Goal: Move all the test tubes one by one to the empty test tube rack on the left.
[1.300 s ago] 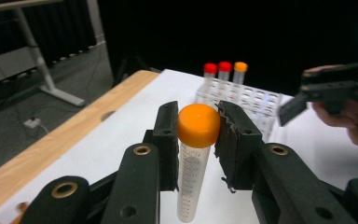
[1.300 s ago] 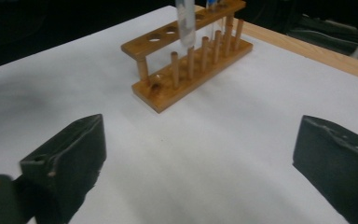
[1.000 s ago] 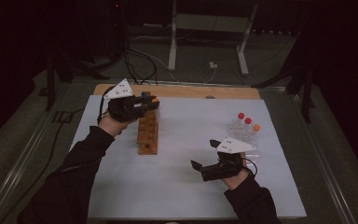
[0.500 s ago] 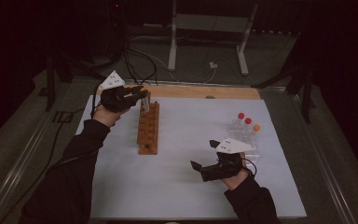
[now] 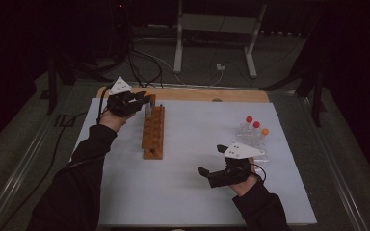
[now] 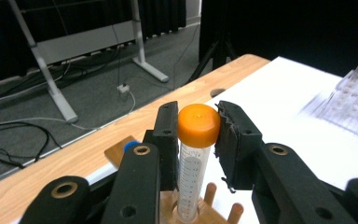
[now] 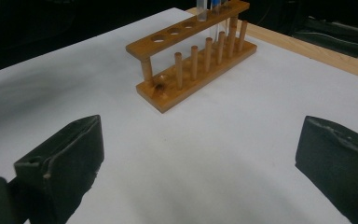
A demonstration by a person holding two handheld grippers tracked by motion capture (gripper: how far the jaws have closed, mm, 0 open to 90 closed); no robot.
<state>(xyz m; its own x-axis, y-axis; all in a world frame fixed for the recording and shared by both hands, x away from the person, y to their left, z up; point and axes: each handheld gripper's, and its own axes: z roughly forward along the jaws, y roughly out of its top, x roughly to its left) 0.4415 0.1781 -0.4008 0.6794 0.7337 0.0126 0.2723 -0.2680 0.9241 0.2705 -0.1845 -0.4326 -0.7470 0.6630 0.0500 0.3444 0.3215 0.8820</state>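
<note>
Orange-capped tube (image 6: 193,158) is standing upright, cap up, clear graduated body sitting in the wooden rack (image 5: 153,132); left gripper (image 6: 196,135) is clamping its cap, right gripper (image 7: 196,158) is gaping wide.

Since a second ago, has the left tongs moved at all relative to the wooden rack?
Yes. The left tongs moved from over the wooden rack's middle toward its far end, gripping the orange-capped tube there.

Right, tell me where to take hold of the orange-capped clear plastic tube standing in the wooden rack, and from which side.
Grip the orange-capped clear plastic tube at its cap or just under it, coming from above. It stands upright in the wooden rack, whose top board hides the lower barrel, so the top end is what stays free. The left gripper already holds it there, fingers either side of the cap.
</note>
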